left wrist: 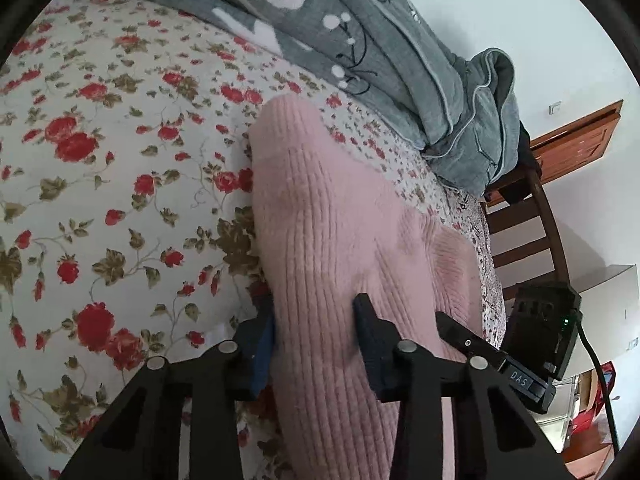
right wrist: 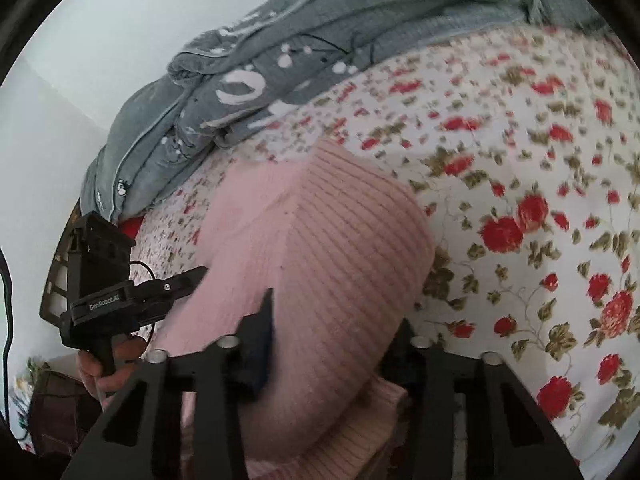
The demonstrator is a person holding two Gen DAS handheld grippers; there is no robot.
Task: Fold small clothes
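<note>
A pink ribbed knit garment (left wrist: 332,236) lies bunched on the floral bedsheet (left wrist: 100,152). My left gripper (left wrist: 316,320) is shut on a thick fold of the pink garment, which fills the gap between its fingers. In the right wrist view my right gripper (right wrist: 336,320) is shut on the same pink garment (right wrist: 320,248); its right finger is hidden under the cloth. The right gripper (left wrist: 460,332) also shows in the left wrist view, against the garment's right edge. The left gripper (right wrist: 192,276) and the hand holding it show at the left of the right wrist view.
A grey quilt (left wrist: 360,40) with white prints is heaped along the far side of the bed, also in the right wrist view (right wrist: 280,64). A brown wooden chair (left wrist: 528,232) stands past the bed edge, with a wooden door (left wrist: 580,140) and white wall behind.
</note>
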